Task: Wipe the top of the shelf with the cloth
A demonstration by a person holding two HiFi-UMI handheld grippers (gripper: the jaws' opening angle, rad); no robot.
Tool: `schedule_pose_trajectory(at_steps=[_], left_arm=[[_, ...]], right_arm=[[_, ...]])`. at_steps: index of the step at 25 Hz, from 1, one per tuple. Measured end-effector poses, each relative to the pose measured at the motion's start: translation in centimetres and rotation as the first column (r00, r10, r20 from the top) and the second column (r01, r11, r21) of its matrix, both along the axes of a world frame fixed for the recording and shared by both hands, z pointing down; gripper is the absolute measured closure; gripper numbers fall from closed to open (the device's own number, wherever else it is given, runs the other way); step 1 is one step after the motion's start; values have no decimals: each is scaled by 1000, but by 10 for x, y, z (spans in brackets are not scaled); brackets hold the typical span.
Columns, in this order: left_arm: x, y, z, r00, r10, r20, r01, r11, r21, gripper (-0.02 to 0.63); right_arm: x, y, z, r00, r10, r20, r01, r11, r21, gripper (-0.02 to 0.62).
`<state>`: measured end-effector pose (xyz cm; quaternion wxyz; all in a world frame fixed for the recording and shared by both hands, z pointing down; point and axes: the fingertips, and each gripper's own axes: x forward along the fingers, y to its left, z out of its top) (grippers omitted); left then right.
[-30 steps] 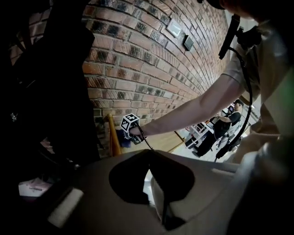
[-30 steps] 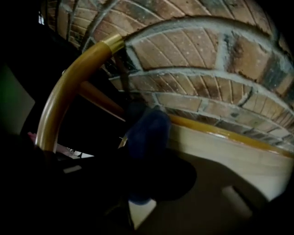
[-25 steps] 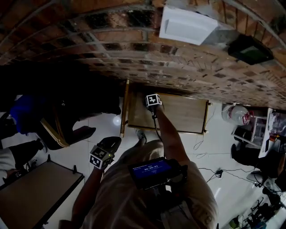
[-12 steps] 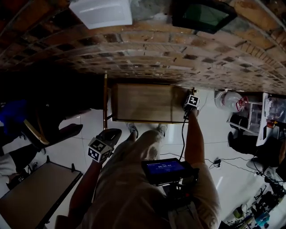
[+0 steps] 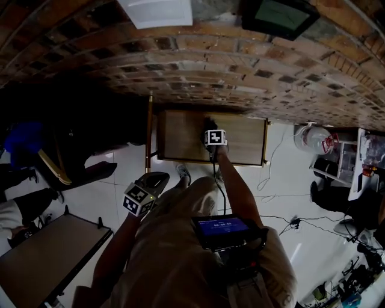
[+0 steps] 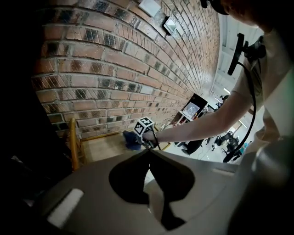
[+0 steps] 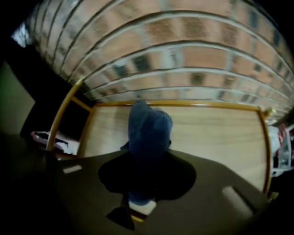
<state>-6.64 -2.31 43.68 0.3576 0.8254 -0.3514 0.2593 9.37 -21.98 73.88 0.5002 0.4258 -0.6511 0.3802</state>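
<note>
The shelf top [image 5: 180,133] is a light wooden panel in a brass-coloured frame, standing against the brick wall. My right gripper [image 5: 210,127] is shut on a blue cloth [image 7: 148,131] and presses it onto the panel near its middle. In the right gripper view the cloth bunches up between the jaws over the wood [image 7: 216,133]. My left gripper [image 5: 156,179] hangs shut and empty by the person's left side, short of the shelf. From the left gripper view [image 6: 148,152] the cloth [image 6: 131,140] and the right gripper's marker cube [image 6: 144,125] show on the shelf top [image 6: 103,146].
A brick wall [image 5: 198,66] rises behind the shelf, with a white box [image 5: 157,10] and a dark screen [image 5: 278,16] on it. A brown table [image 5: 42,255] stands at lower left. Cables [image 5: 274,210] cross the white floor; carts and clutter [image 5: 355,174] fill the right.
My right gripper has carried the cloth from the shelf top's right end back leftward to its middle. The left gripper has barely moved.
</note>
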Motion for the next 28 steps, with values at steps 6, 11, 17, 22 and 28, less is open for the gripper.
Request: schedule_pose_trajectory(at_steps=[6, 11, 17, 22, 28], left_arm=[[-50, 24, 5, 995, -87, 57, 88, 996, -13, 606], [-80, 42, 14, 984, -162, 75, 166, 985, -52, 606], [-60, 32, 17, 993, -111, 30, 112, 992, -54, 606], [-21, 10, 15, 1000, -3, -12, 3, 1000, -19, 606], [7, 6, 15, 995, 94, -21, -95, 995, -24, 606]], right_arm=[[-244, 57, 3, 912, -247, 327, 274, 961, -41, 495], [-285, 70, 28, 901, -297, 317, 336, 939, -74, 495], [-178, 39, 38, 944, -112, 312, 133, 990, -45, 497], [23, 18, 51, 966, 159, 203, -152, 987, -48, 497], [234, 38, 37, 902, 430, -39, -431, 899, -77, 496]])
